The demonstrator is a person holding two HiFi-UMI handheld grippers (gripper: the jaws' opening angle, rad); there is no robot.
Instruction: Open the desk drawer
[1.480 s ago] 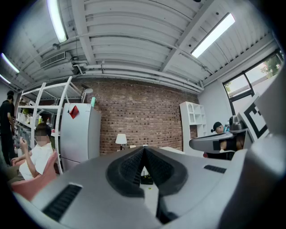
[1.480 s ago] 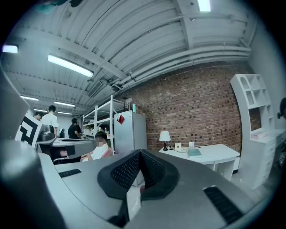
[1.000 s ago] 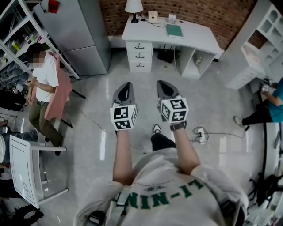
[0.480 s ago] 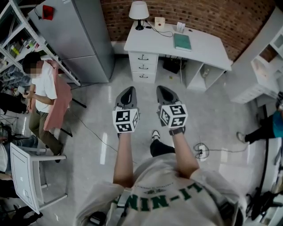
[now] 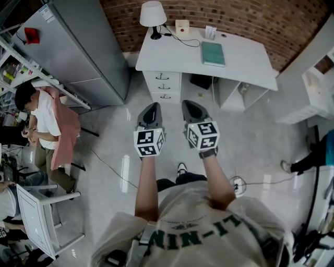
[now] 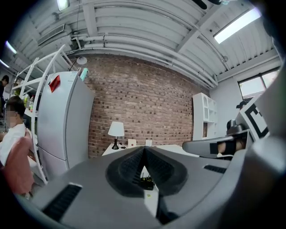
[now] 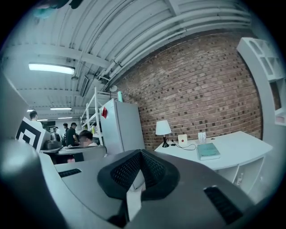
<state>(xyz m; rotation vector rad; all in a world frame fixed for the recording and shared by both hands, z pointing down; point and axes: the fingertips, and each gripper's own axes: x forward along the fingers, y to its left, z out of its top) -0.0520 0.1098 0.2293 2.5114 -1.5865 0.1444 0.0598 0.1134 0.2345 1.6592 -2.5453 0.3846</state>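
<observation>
A white desk (image 5: 245, 60) stands against the brick wall, with a stack of three drawers (image 5: 163, 86) under its left end. All three drawer fronts look flush. My left gripper (image 5: 151, 110) and right gripper (image 5: 192, 107) are held side by side over the floor, some way short of the desk, pointing at it. Both are shut, jaws pressed together with nothing between them. In the left gripper view the desk (image 6: 129, 150) shows just above the jaws; in the right gripper view the desk (image 7: 232, 150) lies to the right.
On the desk stand a white lamp (image 5: 152, 15), a small box (image 5: 181, 26) and a green book (image 5: 213, 53). A grey fridge (image 5: 83, 52) is left of the desk, white shelves (image 5: 318, 83) on the right. A person (image 5: 44, 122) sits by a chair at left. Cables (image 5: 237, 182) lie on the floor.
I have walked toward the desk: it looms larger and nearer in the head view. Both grippers keep their side-by-side pose, shut throughout.
</observation>
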